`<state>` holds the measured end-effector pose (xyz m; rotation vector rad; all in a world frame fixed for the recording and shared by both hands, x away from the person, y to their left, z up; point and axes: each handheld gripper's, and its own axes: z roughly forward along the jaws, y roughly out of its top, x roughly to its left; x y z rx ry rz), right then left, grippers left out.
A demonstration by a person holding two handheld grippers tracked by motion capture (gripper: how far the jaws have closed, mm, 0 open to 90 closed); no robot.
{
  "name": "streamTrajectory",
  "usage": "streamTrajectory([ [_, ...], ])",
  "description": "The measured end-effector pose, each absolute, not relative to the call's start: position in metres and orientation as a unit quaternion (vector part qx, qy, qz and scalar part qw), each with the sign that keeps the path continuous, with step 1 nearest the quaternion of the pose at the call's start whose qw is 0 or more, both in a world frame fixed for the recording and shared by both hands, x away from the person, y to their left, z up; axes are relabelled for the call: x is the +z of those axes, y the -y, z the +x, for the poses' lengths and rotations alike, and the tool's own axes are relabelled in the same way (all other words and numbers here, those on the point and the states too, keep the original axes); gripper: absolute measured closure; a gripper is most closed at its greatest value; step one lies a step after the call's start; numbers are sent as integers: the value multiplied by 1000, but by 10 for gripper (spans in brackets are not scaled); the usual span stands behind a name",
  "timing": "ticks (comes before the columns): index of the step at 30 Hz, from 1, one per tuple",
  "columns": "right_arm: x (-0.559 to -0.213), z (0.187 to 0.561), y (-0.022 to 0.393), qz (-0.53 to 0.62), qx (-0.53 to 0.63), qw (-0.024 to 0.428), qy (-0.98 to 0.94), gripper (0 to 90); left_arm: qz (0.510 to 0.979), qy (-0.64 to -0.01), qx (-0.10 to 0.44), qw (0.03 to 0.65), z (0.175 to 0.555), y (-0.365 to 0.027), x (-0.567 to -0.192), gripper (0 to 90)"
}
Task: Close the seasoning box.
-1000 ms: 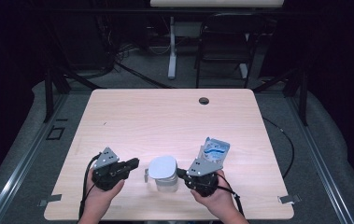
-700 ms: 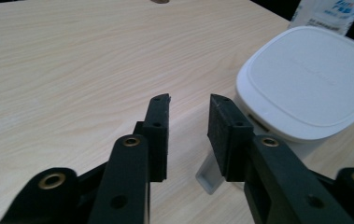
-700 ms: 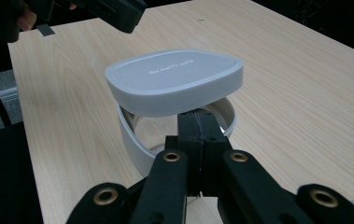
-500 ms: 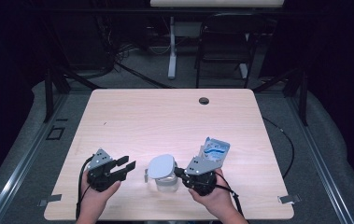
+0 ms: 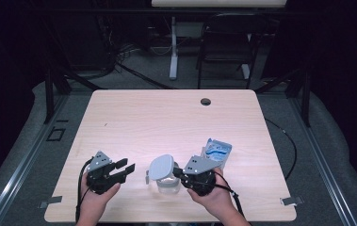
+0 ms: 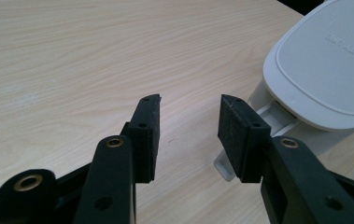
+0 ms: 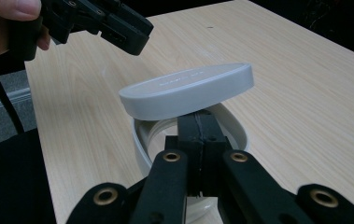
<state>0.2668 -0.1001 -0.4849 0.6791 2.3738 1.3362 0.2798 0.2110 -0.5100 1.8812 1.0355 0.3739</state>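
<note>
Pulled back from the white container (image 5: 163, 175) since a second ago: left gripper (image 5: 125, 170), jaws just opened, now apart with nothing between, a short way to its left. Lid (image 7: 187, 90) tilted up and propped ajar. Right gripper (image 7: 198, 128) pressed together on the container's rim (image 7: 234, 125), under the lifted lid. Container near the tabletop's (image 5: 166, 117) front edge, between both hands; blue packet (image 5: 216, 153) just behind the right gripper.

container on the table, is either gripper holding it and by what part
The right gripper is shut on the container, pinching its near rim just under the raised lid. The left gripper holds nothing; its jaws have just opened.
</note>
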Motion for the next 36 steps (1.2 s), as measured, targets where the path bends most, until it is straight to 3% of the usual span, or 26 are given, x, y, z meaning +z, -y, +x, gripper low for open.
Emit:
streamTrajectory([
  [36, -462, 268, 84, 217, 477, 175, -834, 896, 769, -411, 161, 463, 275, -207, -503, 597],
])
